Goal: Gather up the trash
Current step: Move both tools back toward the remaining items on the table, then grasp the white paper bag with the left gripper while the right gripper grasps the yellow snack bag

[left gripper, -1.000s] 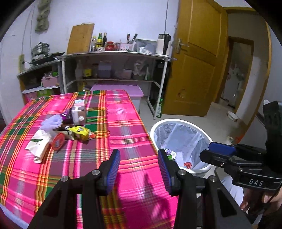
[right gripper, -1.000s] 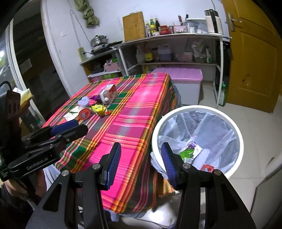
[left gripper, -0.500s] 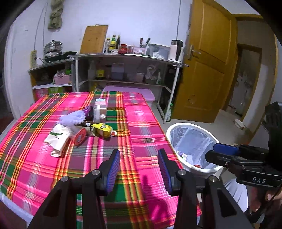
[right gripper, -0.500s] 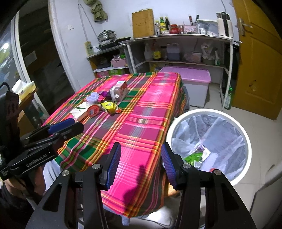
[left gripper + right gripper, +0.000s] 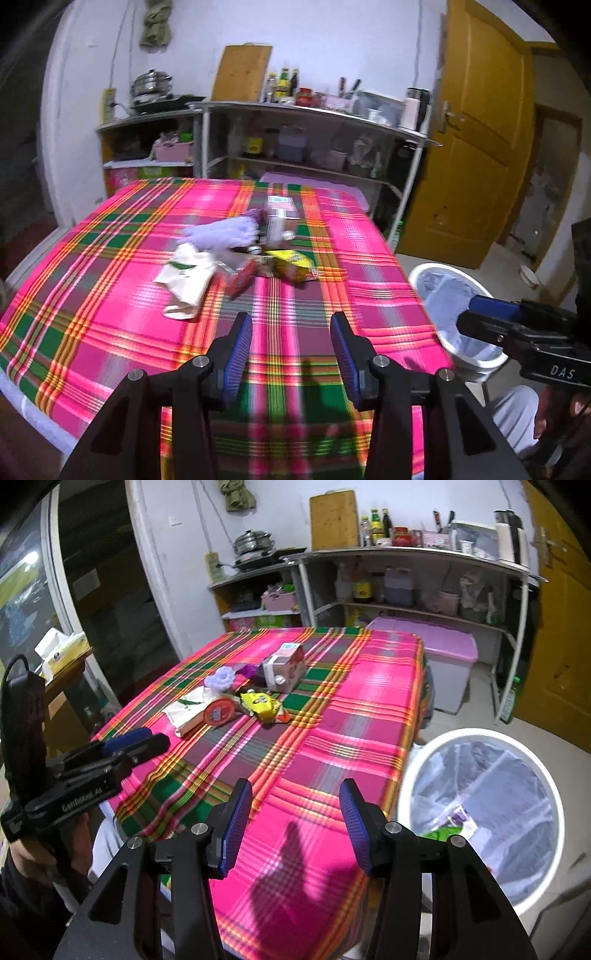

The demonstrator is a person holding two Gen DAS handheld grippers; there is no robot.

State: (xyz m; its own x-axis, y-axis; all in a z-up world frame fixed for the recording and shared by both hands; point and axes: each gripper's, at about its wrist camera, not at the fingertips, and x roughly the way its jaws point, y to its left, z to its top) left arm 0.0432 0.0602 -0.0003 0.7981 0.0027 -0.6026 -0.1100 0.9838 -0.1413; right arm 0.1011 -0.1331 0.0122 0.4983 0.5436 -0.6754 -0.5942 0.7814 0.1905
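Where plaid tabletop [image 5: 332, 716] meets kitchen shelving [image 5: 406, 559], milk carton [image 5: 284, 668] lies pointing shelfward; left tongs [image 5: 291, 349] spread empty, right tongs [image 5: 295, 821] opening, empty.

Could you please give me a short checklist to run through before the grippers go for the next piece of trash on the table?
1. Left gripper empty, jaws apart: ok.
2. Right gripper empty, jaws opening: ok.
3. Trash still on the plaid tablecloth, yellow wrapper nearest the bin side: ok.
4. Milk carton lying on its side, free to grasp: ok.
5. White trash bin beside the table, lined and open: ok.
6. Left wrist view sharp enough to aim: not ok, blurred.
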